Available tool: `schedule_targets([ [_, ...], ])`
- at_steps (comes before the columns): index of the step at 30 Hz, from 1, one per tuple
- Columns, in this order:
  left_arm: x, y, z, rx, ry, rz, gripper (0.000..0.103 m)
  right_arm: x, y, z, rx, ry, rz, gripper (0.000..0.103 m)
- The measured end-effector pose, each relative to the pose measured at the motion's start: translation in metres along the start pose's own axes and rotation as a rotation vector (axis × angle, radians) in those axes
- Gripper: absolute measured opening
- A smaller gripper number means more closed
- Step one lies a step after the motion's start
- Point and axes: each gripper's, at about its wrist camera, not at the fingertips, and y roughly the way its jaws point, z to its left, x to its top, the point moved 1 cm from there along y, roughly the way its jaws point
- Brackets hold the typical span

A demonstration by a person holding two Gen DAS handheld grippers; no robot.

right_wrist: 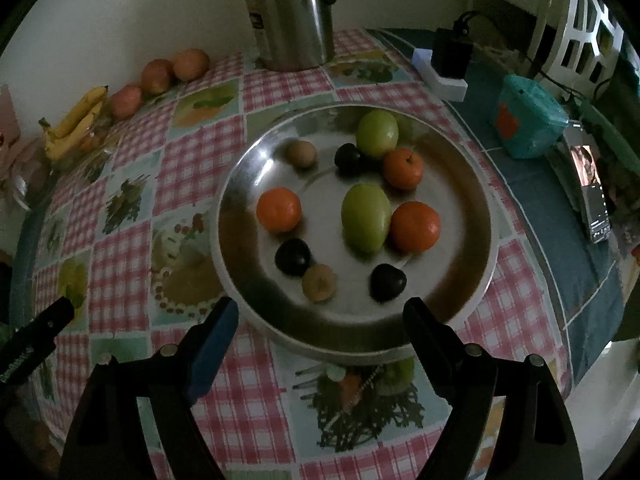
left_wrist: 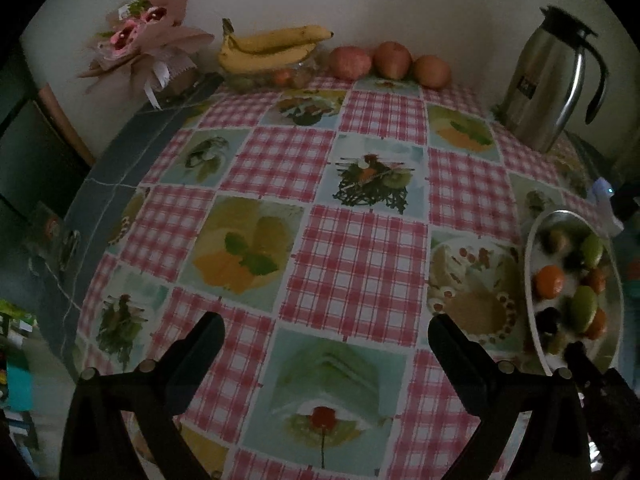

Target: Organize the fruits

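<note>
A round metal plate [right_wrist: 472, 248] lies on the checked tablecloth and carries small fruits: three orange tangerines [right_wrist: 279, 209], two green fruits [right_wrist: 366, 218], three dark plums [right_wrist: 294, 257] and two brown ones [right_wrist: 319, 282]. My right gripper [right_wrist: 320, 320] hovers open over the plate's near rim, nothing between its fingers. The same plate [left_wrist: 530, 248] shows at the right edge of the left wrist view. My left gripper [left_wrist: 326, 332] stands open above bare tablecloth, left of the plate. Bananas [left_wrist: 272, 50] on a glass bowl and three apples [left_wrist: 392, 60] line the far wall.
A steel thermos jug [left_wrist: 556, 80] stands at the back right by the wall. A pink wrapped bouquet [left_wrist: 140, 44] sits at the back left. Right of the plate lie a power strip with a black plug [right_wrist: 448, 64], a teal bag [right_wrist: 528, 124] and a lit phone [right_wrist: 592, 196].
</note>
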Motion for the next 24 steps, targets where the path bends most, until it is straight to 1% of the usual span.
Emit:
schedule_targets([
  [3,-0.002,-0.009,0.003,-0.018,-0.003,-0.017,0.103,-0.005,-0.007,0.003,-0.001,-0.019,-0.012,0.085],
  [8,-0.007,-0.017,0.002,-0.023,0.021,-0.025,0.103,-0.010,-0.014,0.004,0.005,-0.030,-0.023,0.085],
  [14,-0.008,-0.014,0.001,-0.019,0.027,-0.009,0.103,-0.009,-0.022,0.001,0.007,-0.019,-0.057,0.085],
  [24,-0.009,-0.009,0.001,-0.020,0.021,0.020,0.103,-0.008,-0.021,0.002,0.009,-0.017,-0.060,0.085],
])
